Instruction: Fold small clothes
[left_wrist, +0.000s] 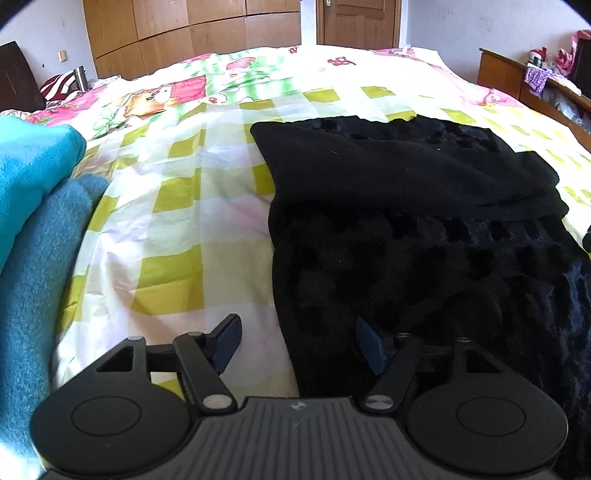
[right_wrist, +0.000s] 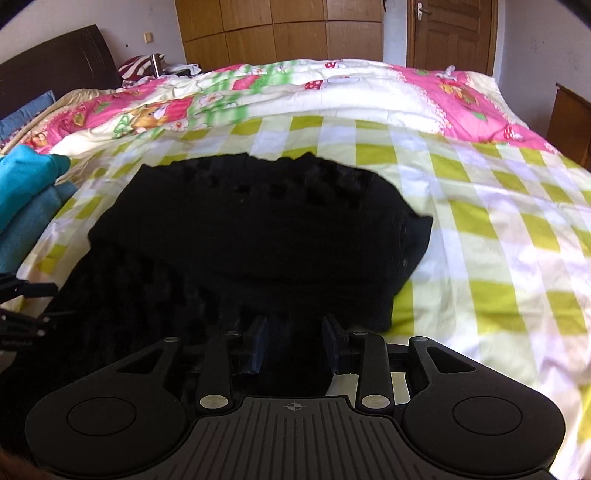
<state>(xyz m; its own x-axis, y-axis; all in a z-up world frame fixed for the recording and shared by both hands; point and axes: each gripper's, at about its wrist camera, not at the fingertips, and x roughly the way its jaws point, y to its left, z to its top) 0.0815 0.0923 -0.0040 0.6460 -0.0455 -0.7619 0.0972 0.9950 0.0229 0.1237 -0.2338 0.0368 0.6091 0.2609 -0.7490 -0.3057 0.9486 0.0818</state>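
Note:
A black fuzzy garment (left_wrist: 424, 229) lies on the checked bedsheet (left_wrist: 177, 206), its far part folded over toward me. My left gripper (left_wrist: 299, 343) is open, jaws wide, straddling the garment's near left edge. The garment also shows in the right wrist view (right_wrist: 258, 229). My right gripper (right_wrist: 295, 343) is partly open, with the garment's near edge between its jaws. The left gripper shows at the left edge of the right wrist view (right_wrist: 22, 314).
Folded blue and teal clothes (left_wrist: 33, 206) are stacked on the left, also in the right wrist view (right_wrist: 26, 192). A pink cartoon quilt (right_wrist: 332, 88) covers the bed's far half. Wooden wardrobe (left_wrist: 192, 33), door, headboard (right_wrist: 55, 70) and side cabinet (left_wrist: 535, 81) surround the bed.

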